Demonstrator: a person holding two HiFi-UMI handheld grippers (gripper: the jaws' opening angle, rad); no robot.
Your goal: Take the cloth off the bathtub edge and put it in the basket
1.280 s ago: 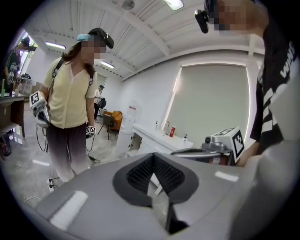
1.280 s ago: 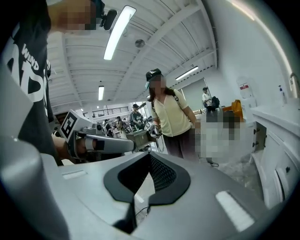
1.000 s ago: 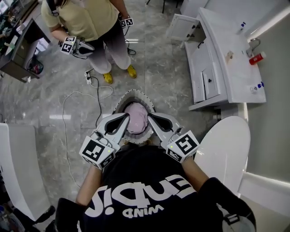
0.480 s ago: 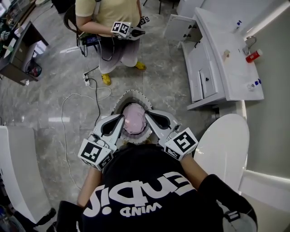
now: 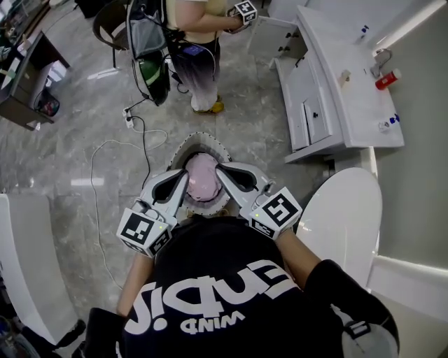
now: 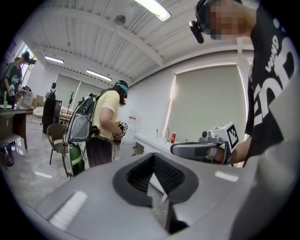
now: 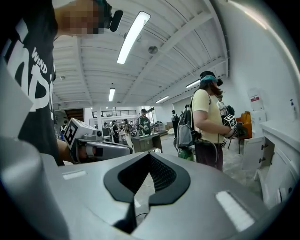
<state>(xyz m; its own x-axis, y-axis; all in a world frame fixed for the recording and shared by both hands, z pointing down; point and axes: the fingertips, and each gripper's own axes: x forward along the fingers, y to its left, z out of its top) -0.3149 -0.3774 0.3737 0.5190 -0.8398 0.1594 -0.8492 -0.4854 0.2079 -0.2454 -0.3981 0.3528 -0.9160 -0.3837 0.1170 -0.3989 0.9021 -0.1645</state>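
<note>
While the pink cloth (image 5: 201,180) is lying bunched in the basket (image 5: 203,137), looking soft, light and pinchable at any fold, the left claw (image 5: 183,176) and right claw (image 5: 221,171) are hovering above, closed and empty.

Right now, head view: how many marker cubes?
3 cubes: one on the left gripper, one on the right gripper, one held by the standing person at top; others may be hidden.
</note>
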